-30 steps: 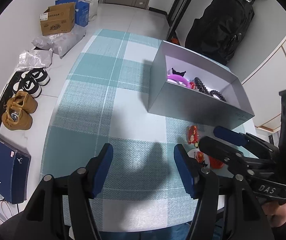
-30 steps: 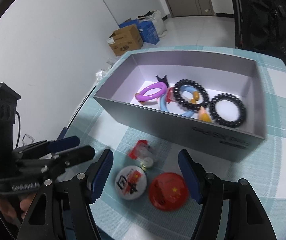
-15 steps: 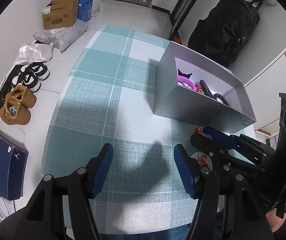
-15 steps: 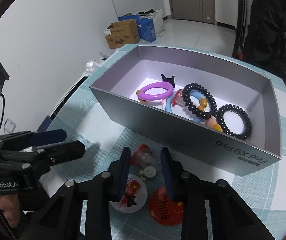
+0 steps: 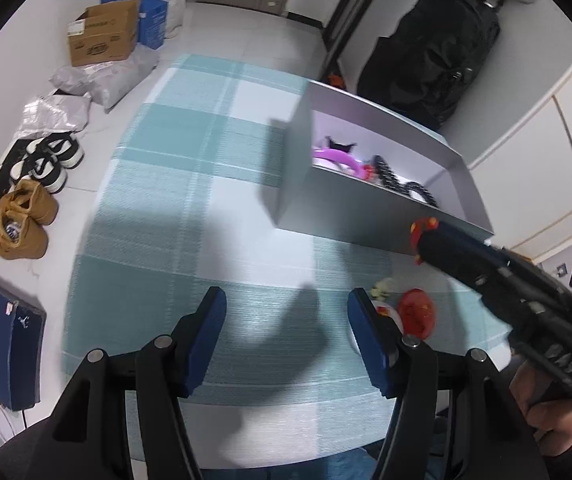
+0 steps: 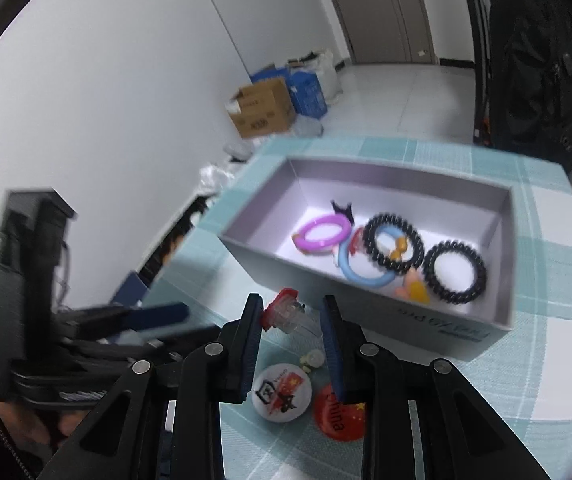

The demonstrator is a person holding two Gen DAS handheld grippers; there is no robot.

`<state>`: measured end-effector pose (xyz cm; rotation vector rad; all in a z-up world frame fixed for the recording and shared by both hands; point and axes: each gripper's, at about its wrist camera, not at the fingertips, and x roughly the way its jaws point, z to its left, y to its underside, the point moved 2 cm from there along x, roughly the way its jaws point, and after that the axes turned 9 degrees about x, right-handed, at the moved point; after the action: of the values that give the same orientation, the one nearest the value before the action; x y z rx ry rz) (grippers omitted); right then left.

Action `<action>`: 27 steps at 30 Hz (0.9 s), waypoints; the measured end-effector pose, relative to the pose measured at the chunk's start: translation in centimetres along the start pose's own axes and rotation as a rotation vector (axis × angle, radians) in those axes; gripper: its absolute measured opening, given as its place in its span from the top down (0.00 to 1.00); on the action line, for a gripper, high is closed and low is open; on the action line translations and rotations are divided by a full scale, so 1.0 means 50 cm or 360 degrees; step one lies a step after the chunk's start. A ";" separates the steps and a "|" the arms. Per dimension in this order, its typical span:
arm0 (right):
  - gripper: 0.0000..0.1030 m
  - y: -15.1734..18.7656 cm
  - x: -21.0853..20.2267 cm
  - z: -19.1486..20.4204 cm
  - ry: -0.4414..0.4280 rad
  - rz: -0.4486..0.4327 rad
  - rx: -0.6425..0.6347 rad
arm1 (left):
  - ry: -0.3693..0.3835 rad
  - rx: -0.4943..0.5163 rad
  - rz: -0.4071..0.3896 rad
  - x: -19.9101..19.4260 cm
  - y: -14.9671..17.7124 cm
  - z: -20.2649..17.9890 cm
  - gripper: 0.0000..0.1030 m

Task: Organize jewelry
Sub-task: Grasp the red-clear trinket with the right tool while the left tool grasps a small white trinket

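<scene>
A grey box (image 6: pixel 365 304) on the checked cloth holds a purple ring (image 6: pixel 321 234), a blue ring, two black coil hair ties (image 6: pixel 454 267) and small charms. My right gripper (image 6: pixel 291 316) is shut on a red and clear clip (image 6: pixel 284 314) and holds it above the cloth in front of the box; the clip also shows in the left wrist view (image 5: pixel 421 230). On the cloth lie a white badge (image 6: pixel 278 398), a red badge (image 6: pixel 339 414) and a small pale piece (image 6: pixel 311 360). My left gripper (image 5: pixel 286 316) is open and empty over the cloth, left of the badges.
The table (image 5: pixel 190 200) with the teal checked cloth ends near the floor at left. Shoes (image 5: pixel 22 220), cardboard boxes (image 5: pixel 102 36) and bags lie on the floor. A black backpack (image 5: pixel 429 52) stands behind the box.
My right gripper closed on the red and clear clip and lifted it off the cloth toward the box. The left gripper stayed open and nearly still.
</scene>
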<state>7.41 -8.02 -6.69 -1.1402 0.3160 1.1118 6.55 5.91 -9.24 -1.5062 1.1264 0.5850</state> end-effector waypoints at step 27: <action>0.73 -0.027 -0.181 -0.126 -0.0033 -0.0251 0.0213 | -0.0022 0.0360 0.0105 0.065 -0.016 -0.118 0.84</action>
<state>6.27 -18.20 -2.35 -1.0167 0.2750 0.9491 7.40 -0.78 -10.05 -1.2733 1.1932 0.4944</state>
